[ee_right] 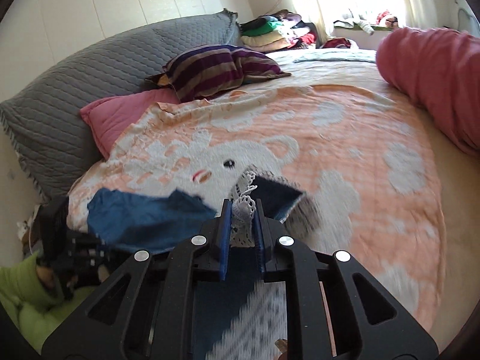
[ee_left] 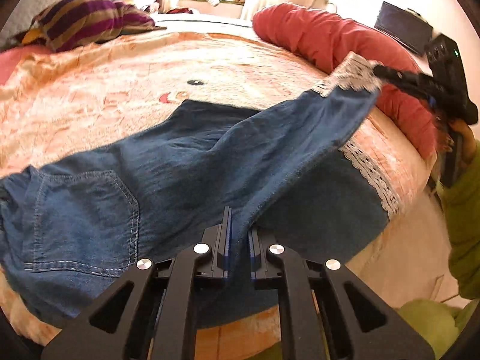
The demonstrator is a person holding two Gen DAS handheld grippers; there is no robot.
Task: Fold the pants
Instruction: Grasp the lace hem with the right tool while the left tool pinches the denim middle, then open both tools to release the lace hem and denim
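On the left, my left gripper (ee_left: 239, 234) is clamping its jaws on a fold of the pants (ee_left: 150, 174), which are lying across the blanket (ee_left: 120, 90) on the bed. Rightward, one leg is stretching up off the blanket to my right gripper (ee_right: 243, 219), whose jaws are pinching the lace hem (ee_right: 244, 207). A red bolster (ee_left: 315, 36) is lying behind.
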